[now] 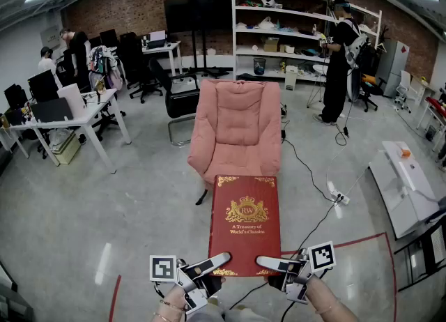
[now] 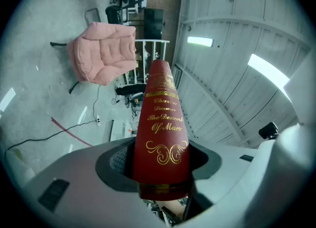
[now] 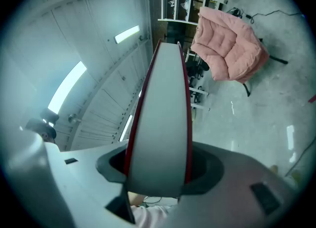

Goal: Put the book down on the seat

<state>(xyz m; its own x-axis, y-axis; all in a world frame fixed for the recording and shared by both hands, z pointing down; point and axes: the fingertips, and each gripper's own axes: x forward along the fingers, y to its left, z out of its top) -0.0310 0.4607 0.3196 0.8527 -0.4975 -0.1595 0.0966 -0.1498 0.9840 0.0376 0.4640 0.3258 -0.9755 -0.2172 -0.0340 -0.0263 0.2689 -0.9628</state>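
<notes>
The left gripper (image 1: 211, 263) is clamped on the spine-side near corner of the red book (image 1: 245, 219), and the right gripper (image 1: 273, 263) on the page-edge corner. The book is held flat in the air, just in front of the pink armchair (image 1: 237, 104), not yet over its seat (image 1: 235, 152). It should be kept level, carried over the cushion, lowered till rested, then released.

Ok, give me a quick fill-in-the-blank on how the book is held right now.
The red book is gripped by ____ grippers.
The left gripper is shut on its gold-lettered ____.
The right gripper is shut on its white ____ edge.
The armchair ahead is ____ in colour.
Missing words: both; spine; page; pink.
</notes>
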